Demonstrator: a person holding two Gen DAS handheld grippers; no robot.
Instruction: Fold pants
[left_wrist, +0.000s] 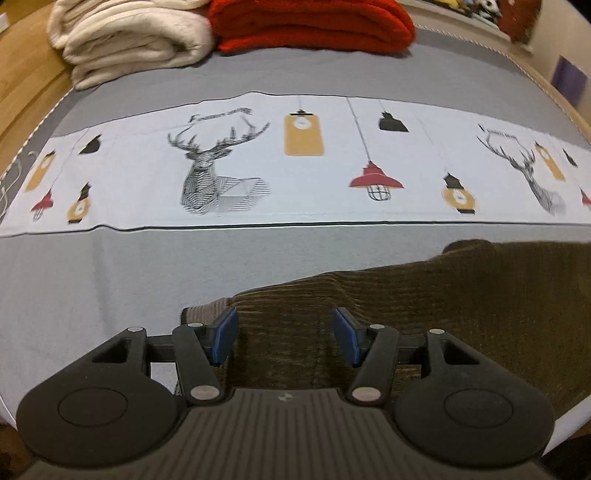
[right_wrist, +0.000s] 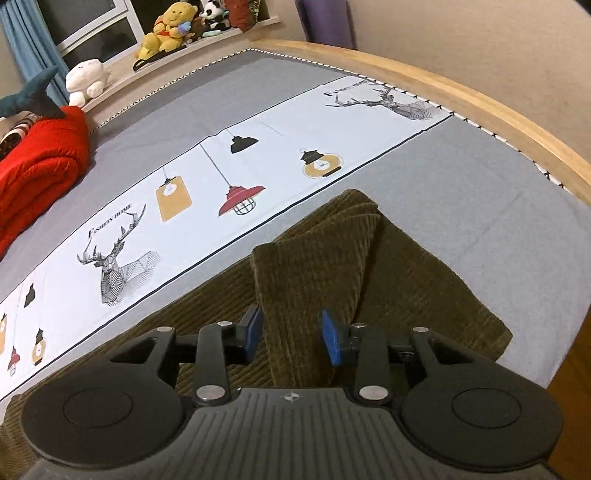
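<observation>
Olive-brown corduroy pants (left_wrist: 424, 295) lie flat on a grey bed sheet (left_wrist: 110, 280). In the left wrist view my left gripper (left_wrist: 284, 332) is open, its blue pads (left_wrist: 225, 334) hovering over the left end of the pants. In the right wrist view the pants (right_wrist: 388, 273) show a folded-over layer with a corner pointing away. My right gripper (right_wrist: 291, 334) is open above that folded layer, holding nothing.
A white printed band with deer and lamps (left_wrist: 295, 162) crosses the bed beyond the pants. A folded cream blanket (left_wrist: 125, 40) and a red blanket (left_wrist: 314, 24) lie at the far side. A wooden bed frame (right_wrist: 461, 92) borders the sheet. Plush toys (right_wrist: 166, 29) sit on a sill.
</observation>
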